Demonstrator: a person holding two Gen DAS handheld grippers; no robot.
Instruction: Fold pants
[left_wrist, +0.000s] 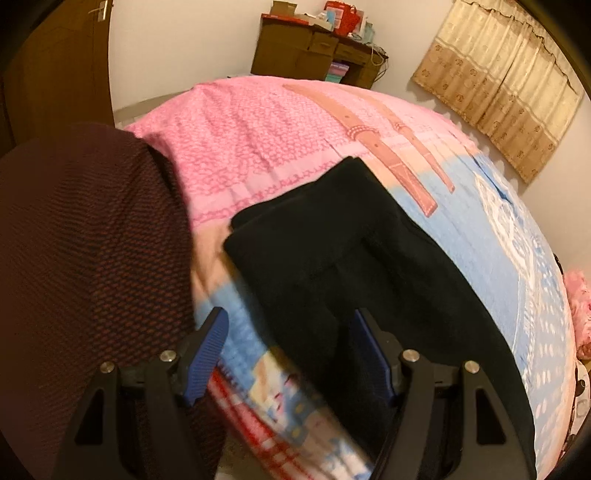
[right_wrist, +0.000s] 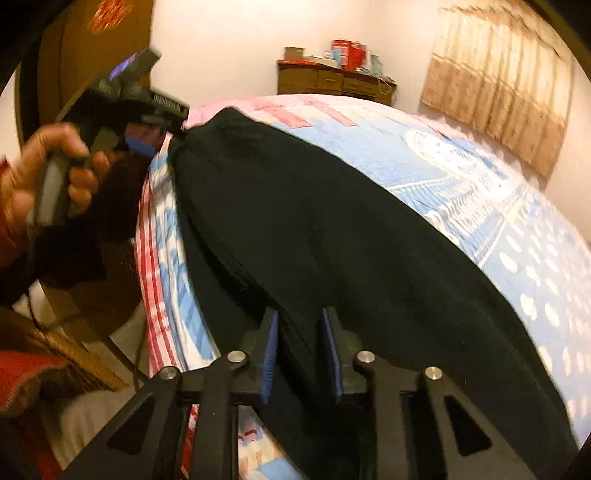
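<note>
Black pants (left_wrist: 332, 251) lie on the bed (left_wrist: 251, 147), stretched along its near edge. In the left wrist view my left gripper (left_wrist: 291, 325) is open, its blue pads wide apart over the pants' edge and the bedspread. In the right wrist view the pants (right_wrist: 332, 229) fill the middle. My right gripper (right_wrist: 300, 325) stands with its pads narrowly apart and black cloth between them; whether it pinches the cloth is unclear. The left gripper (right_wrist: 177, 122) shows at the pants' far end, touching a bunched corner, held by a hand (right_wrist: 44, 166).
The bedspread is pink at the far end and blue (right_wrist: 480, 177) at the near end. A dark maroon knitted sleeve (left_wrist: 85, 258) fills the left. A wooden desk (left_wrist: 314, 51) with boxes stands at the far wall, a curtain (left_wrist: 498, 85) at the right, a door (left_wrist: 55, 66) at the left.
</note>
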